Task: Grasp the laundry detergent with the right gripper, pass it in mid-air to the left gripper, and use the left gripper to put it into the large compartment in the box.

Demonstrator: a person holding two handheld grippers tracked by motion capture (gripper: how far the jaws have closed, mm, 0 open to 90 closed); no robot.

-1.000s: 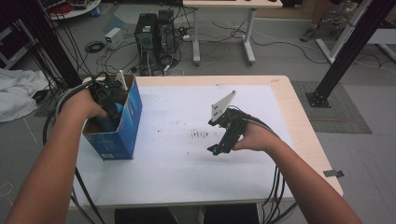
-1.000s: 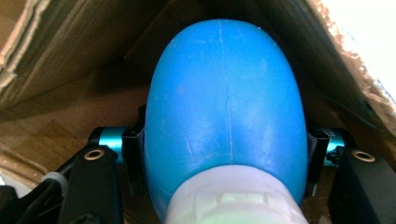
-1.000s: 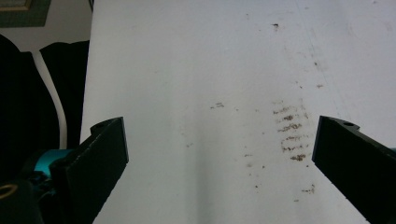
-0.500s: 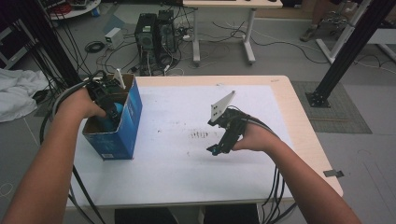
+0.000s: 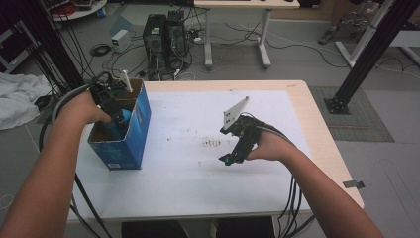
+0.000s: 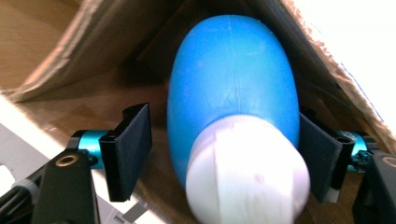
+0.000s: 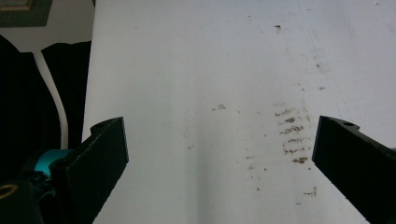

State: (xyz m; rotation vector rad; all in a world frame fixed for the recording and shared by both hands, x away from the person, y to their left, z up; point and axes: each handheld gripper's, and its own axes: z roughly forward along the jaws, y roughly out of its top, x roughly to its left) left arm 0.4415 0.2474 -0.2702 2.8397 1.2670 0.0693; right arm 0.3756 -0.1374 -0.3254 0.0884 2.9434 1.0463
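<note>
Little has moved over the last second: both hands sit where they were. At the table's left side, the left gripper [image 5: 119, 116] reaches down inside an open blue cardboard box [image 5: 133, 136]. Its jaws straddle a blue egg-shaped object with a white end [image 6: 233, 116]. One jaw seems to touch its side and the other stands a little apart, so the grip is not closed. The object's long axis runs along the jaws, white end nearest the camera. The left hand is far nearer. Well apart, the right gripper [image 5: 229, 159] hovers spread wide over the stained white tabletop [image 5: 188, 188], holding nothing.
</note>
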